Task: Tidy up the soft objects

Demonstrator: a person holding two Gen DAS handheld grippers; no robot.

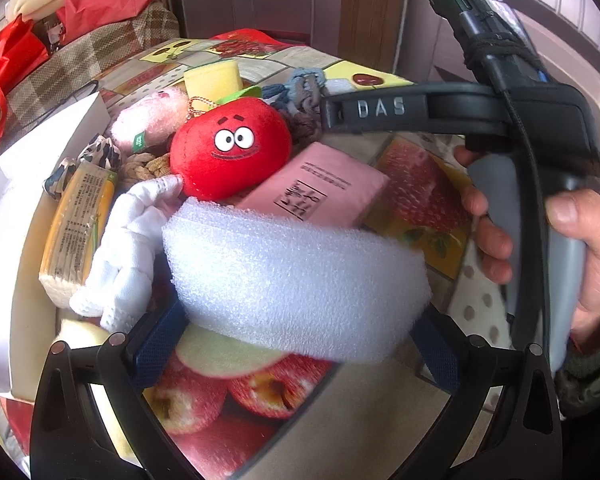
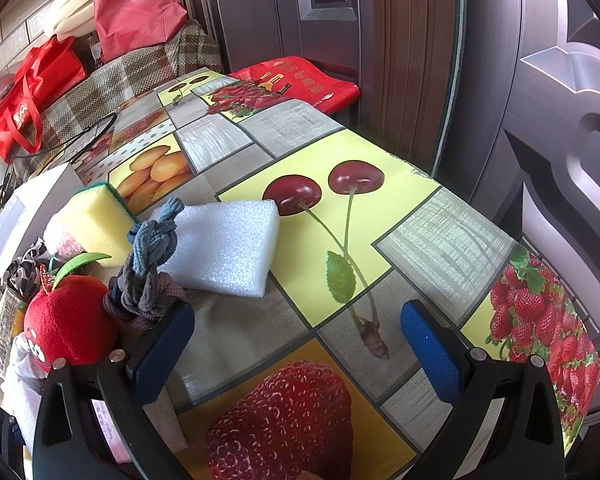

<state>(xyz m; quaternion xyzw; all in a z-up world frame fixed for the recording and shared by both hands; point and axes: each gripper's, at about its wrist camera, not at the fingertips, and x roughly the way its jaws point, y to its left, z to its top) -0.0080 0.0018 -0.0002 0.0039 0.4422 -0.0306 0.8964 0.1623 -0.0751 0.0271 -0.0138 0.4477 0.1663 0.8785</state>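
Note:
My left gripper (image 1: 296, 344) is shut on a white foam block (image 1: 296, 276) and holds it above the table. Beyond it lie a red plush apple (image 1: 230, 146), a pink packet (image 1: 320, 184), a white glove (image 1: 128, 248), a yellow tissue pack (image 1: 78, 232), a pink plush (image 1: 152, 120), a yellow sponge (image 1: 212, 76) and knotted cloths (image 1: 300, 96). My right gripper (image 2: 298, 344) is open and empty over the tablecloth. In its view a second white foam block (image 2: 224, 248), the knotted cloths (image 2: 148, 264), the yellow sponge (image 2: 96, 220) and the red plush apple (image 2: 70, 316) lie to the left.
A white box (image 1: 4, 240) stands at the left table edge. The right gripper's body (image 1: 520, 128) and the hand on it fill the right of the left wrist view. Red bags (image 2: 32, 92) sit on a plaid seat behind. A door (image 2: 560, 140) is close on the right.

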